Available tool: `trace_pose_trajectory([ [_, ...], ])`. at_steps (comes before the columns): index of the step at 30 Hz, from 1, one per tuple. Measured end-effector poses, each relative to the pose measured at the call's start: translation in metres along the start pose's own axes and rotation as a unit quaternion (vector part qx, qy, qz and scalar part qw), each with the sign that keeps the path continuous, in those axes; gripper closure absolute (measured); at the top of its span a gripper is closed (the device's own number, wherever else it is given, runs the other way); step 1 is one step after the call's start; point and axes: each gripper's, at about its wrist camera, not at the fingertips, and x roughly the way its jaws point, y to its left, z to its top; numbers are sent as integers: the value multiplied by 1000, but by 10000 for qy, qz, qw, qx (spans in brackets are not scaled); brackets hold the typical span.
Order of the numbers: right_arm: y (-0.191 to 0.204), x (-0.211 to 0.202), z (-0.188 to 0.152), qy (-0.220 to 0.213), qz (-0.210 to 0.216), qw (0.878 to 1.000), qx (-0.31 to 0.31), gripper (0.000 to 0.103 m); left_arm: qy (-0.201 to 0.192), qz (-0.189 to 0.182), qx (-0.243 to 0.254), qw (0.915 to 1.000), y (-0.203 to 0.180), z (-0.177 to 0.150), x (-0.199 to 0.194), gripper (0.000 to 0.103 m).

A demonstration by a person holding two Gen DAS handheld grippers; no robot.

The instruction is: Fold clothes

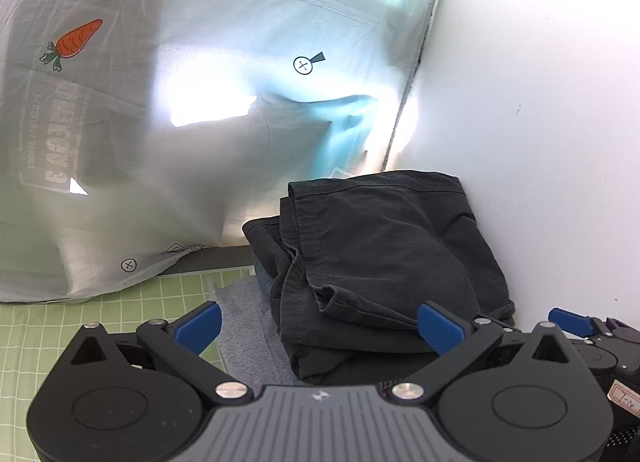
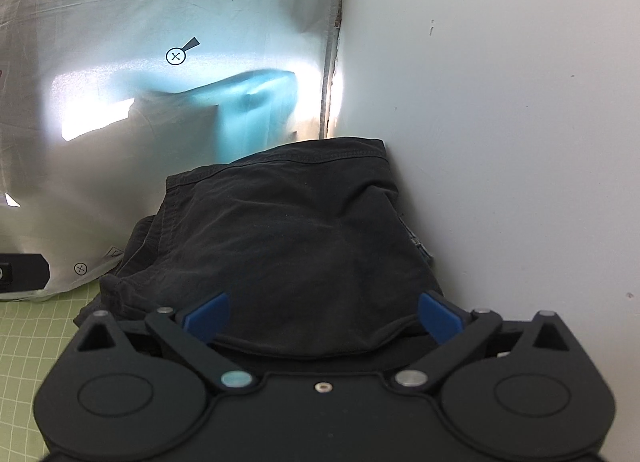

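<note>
Currently, from the left wrist view, my left gripper (image 1: 320, 328) stands wide open with nothing between its blue fingertips (image 1: 200, 326), poised low in front of the black garment (image 1: 380, 254). That garment lies folded and bunched on top of a stack, over a grey garment (image 1: 248, 322) and a darker blue-grey layer beneath, all pushed into the corner where the white wall (image 1: 540, 122) meets a translucent printed plastic sheet (image 1: 120, 122). The corner placement looks deliberate: it keeps finished pieces clear of the green grid mat (image 1: 60, 322), which I judge to be the folding area. My right gripper (image 1: 576, 322) shows at the right edge, just beside mine. Turning to the right wrist view, my right gripper (image 2: 324, 318) is likewise spread wide and grips nothing; the black garment (image 2: 288, 238) fills the gap ahead, its near edge passing between the fingertips without being pinched. Its top layer is rumpled rather than flat, so I judge the fold needs tidying or pressing before the stack counts as complete.
</note>
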Motion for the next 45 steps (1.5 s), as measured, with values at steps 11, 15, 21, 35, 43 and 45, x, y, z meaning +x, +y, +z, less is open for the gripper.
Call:
trace_pose_trajectory([
  [11,25,-91,-52,330,-184,9973,625,0,-65,343,851,9958,-8,-35,-67,0],
  [15,37,-115,-77,472,-294,9960,695,0,171,326,943,9949,3,-51,-82,0],
  [21,48,-141,-107,739,-234,9913,1061,0,528,337,957,9934,22,-80,-99,0],
  [35,70,-168,-141,1111,-289,9905,762,1,987,191,1303,9864,13,-123,-111,0],
  [43,69,-168,-142,1103,-262,9905,780,1,1007,176,1387,9850,9,-122,-110,0],
  [45,70,-168,-142,1104,-272,9905,780,0,1016,165,1398,9848,9,-122,-109,0],
])
